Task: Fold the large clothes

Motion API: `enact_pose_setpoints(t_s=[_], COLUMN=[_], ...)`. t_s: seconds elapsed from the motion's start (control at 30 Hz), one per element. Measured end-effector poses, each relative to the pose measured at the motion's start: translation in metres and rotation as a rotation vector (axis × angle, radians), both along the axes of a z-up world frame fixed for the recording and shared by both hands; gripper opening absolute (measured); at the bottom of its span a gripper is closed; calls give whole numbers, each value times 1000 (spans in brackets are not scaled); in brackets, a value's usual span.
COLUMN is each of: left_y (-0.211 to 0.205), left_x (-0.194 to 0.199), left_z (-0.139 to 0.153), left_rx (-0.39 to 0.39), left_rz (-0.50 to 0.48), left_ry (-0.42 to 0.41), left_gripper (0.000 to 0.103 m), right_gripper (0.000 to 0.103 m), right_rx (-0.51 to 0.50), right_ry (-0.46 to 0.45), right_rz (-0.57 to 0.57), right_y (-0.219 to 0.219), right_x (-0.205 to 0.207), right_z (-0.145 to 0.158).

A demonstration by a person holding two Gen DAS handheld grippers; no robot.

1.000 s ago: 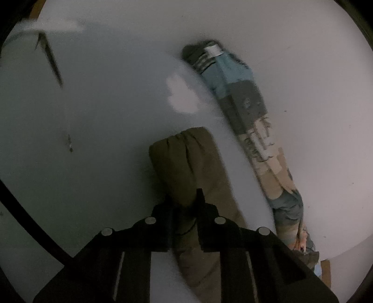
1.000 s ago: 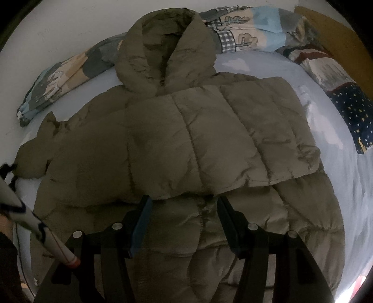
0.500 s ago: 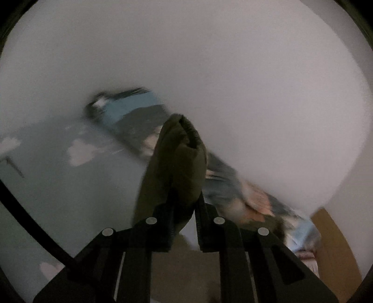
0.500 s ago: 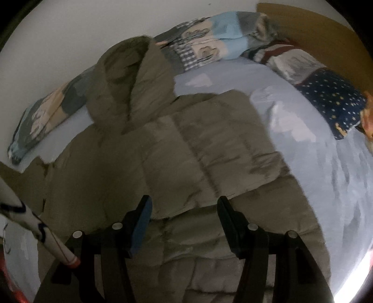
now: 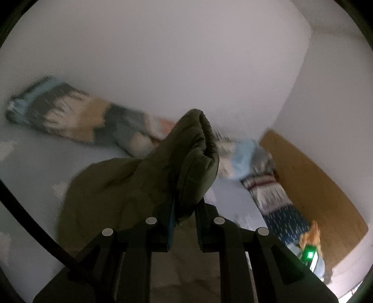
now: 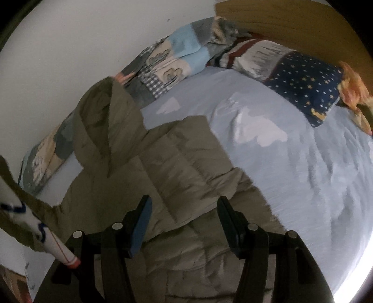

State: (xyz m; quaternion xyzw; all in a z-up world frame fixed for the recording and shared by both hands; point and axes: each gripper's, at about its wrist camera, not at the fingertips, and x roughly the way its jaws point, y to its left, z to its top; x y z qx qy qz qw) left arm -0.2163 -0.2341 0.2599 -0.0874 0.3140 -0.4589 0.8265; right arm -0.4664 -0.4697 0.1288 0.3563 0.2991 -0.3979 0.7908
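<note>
An olive puffer jacket [image 6: 181, 163] lies spread on the light blue bed sheet [image 6: 291, 163], its hood [image 6: 105, 121] pointing toward the wall. My left gripper [image 5: 185, 209] is shut on the cuff end of one sleeve [image 5: 191, 158] and holds it up in the air above the bed. In the right wrist view that raised sleeve [image 6: 14, 186] shows at the left edge. My right gripper [image 6: 185, 205] hovers open over the jacket's lower body, nothing between its fingers.
A patchwork blanket [image 6: 167, 63] runs along the white wall [image 5: 186, 58]. Pillows [image 6: 298, 79] lie against a wooden headboard [image 6: 291, 21]. A white rod-like thing with blue marks and a red end [image 6: 46, 237] crosses the lower left of the right wrist view.
The left gripper has lifted the sleeve off the bed and swung it up and across, rolling as it went. The right gripper rose a little and rolled, staying open over the jacket.
</note>
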Motion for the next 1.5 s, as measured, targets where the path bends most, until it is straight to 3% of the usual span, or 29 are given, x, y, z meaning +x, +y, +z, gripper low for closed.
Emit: enact_pose_setpoints(t_s=[0.17,0.33,0.37,0.43,0.53,0.67,0.77,0.83,0.87,0.93,1.0,1.2,1.5], left_y=[-69,-112,-117,-123,-124,-95,-61,-37,-24,1,17,28,19], left_x=[-38,-61,-62,-66,-72,-76,-64,-43,-30,-3,15,67,81], left_z=[-57,-119,-133,-158,-166,-133,-105,-96,-95,-102,-117,-163,-196], left_rx=[105,230,257,344,387,350,344,371,374,389,393,473,615], left_rz=[-96,-157,-172,-184,-198,-218,-131,-22,37,170,240,299,273], left_ry=[53,135,151,189,208,188,90,41,28,8,1,81,164], left_gripper=[14,15,19,39,44,47,61,62,62,62,62,62,64], right_gripper=[63,63,63,63,63,63,63,62,59,39,38,37,37], right_rx=[-1,-11,-11,-9,5,22,17,13,12,14,9,-25,-14], right_ry=[-17,-18,-19,-19,-23,-36,-46,-51,-56,-63,-65,-39,122], right_rz=[-41,-72,-78,-89,-96,-89,-78,-60,-43,13,67,197,227], right_y=[-9,-15,-17,-20,-24,-24,-21,-18,-15,-10,-2,26,31], right_x=[-14,-27,-30,-34,-36,-35,-32,-28,-24,-13,0,45,90], right_z=[5,10,10,11,10,10,11,11,10,9,8,0,-46])
